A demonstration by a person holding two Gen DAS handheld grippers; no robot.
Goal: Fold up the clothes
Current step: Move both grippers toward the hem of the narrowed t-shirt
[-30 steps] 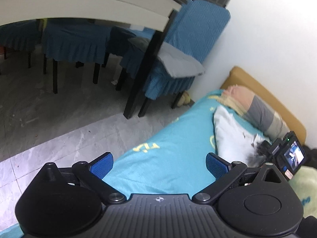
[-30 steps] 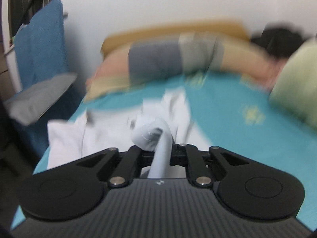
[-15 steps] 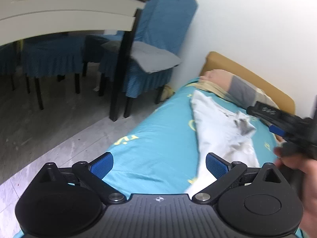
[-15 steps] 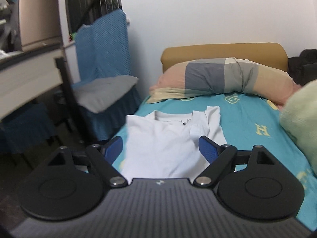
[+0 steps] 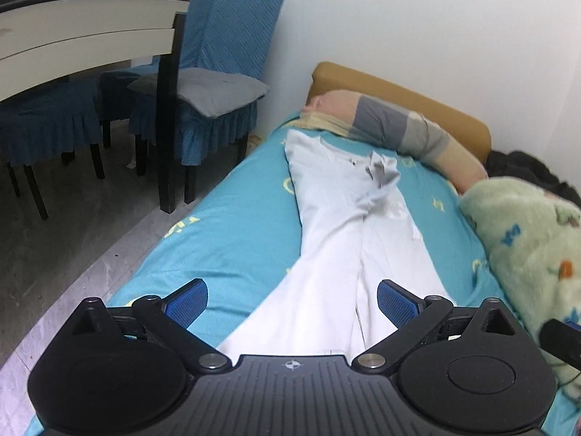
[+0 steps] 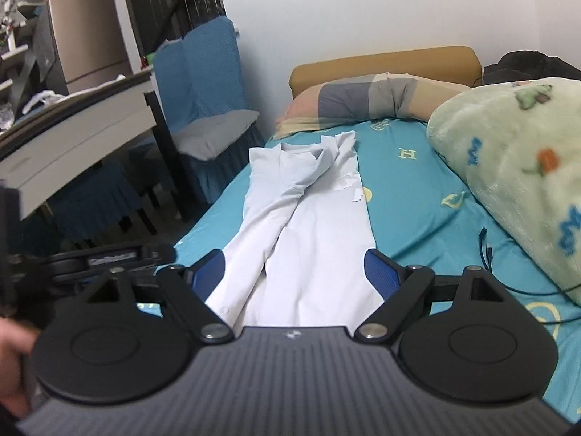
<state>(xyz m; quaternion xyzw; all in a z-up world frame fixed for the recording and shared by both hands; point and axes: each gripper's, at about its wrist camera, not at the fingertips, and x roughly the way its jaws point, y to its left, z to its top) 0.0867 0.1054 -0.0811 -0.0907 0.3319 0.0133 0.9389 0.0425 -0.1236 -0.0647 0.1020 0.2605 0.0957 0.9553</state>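
A white collared shirt (image 5: 348,225) lies lengthwise on the teal bed sheet (image 5: 225,232), both sides folded in to the middle, collar toward the pillow. It also shows in the right wrist view (image 6: 312,218). My left gripper (image 5: 292,299) is open and empty over the shirt's near hem. My right gripper (image 6: 296,272) is open and empty, also over the near hem. The left gripper's black body (image 6: 109,258) shows at the left of the right wrist view.
A striped pillow (image 5: 392,127) and tan headboard (image 5: 399,83) are at the far end. A green fleece blanket (image 6: 515,152) lies on the right with a black cable (image 6: 486,250) beside it. Blue-covered chairs (image 5: 218,72) and a table (image 5: 83,40) stand left of the bed.
My right gripper let go of the shirt fabric, opened and drew back to the near hem. My left gripper swung right from the bed edge to over the shirt.
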